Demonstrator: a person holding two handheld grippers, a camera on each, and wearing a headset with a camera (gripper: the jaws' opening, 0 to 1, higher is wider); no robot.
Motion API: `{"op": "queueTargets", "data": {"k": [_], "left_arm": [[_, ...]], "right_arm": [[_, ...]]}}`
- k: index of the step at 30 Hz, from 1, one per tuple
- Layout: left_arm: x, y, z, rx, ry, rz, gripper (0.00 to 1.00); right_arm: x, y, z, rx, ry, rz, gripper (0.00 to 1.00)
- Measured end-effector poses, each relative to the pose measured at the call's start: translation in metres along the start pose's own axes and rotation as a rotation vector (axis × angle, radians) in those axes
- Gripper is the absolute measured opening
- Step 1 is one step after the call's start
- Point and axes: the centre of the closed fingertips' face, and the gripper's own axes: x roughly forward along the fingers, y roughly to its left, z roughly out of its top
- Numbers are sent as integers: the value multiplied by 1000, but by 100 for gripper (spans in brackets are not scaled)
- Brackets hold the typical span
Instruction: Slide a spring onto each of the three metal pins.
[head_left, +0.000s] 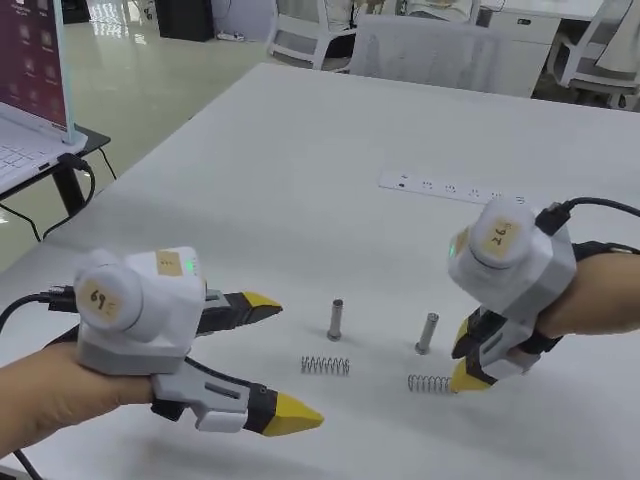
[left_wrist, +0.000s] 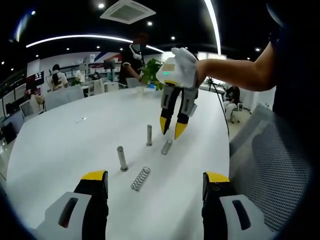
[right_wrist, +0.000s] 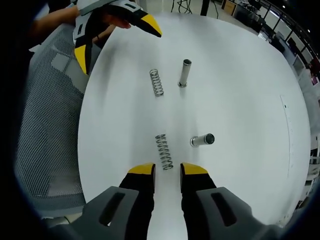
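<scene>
On the white table (head_left: 300, 170), head view: left pin (head_left: 336, 318), right pin (head_left: 427, 333) upright; coiled left spring (head_left: 325, 366), right spring (head_left: 430, 383) flat nearer. Left gripper view: left gripper (left_wrist: 155, 176) jaws wide apart, empty. Right gripper view: right gripper (right_wrist: 168, 169) jaws slightly apart, right spring just ahead.

left spring (head_left: 325, 366) before left pin (head_left: 336, 319) | right spring (head_left: 430, 383) before right pin (head_left: 427, 333) | on table (head_left: 300, 180)

1. A white table (head_left: 300, 180) spans the head view, with a white power strip (head_left: 450, 188) on it at 1 o'clock.
2. At 10 o'clock an open laptop (head_left: 30, 90) sits on a black stand above the glossy pale floor (head_left: 140, 50).
3. A grey mesh chair (head_left: 430, 50) stands at 12 o'clock.
4. In the left gripper view, curved light strips (left_wrist: 75, 39) and a ceiling vent (left_wrist: 127, 11) show overhead.
</scene>
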Motion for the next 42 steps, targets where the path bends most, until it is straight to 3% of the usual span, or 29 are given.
{"op": "queueTargets", "data": {"k": [26, 37, 42], "left_arm": [[0, -1, -2, -5, 6, -3, 72], [1, -3, -2, -2, 7, -11, 71], [1, -5, -1, 2, 9, -21, 69]], "right_arm": [[23, 2, -9, -56, 46, 1, 11], [22, 1, -6, -46, 34, -7, 8], [14, 2, -2, -29, 21, -5, 8]]}}
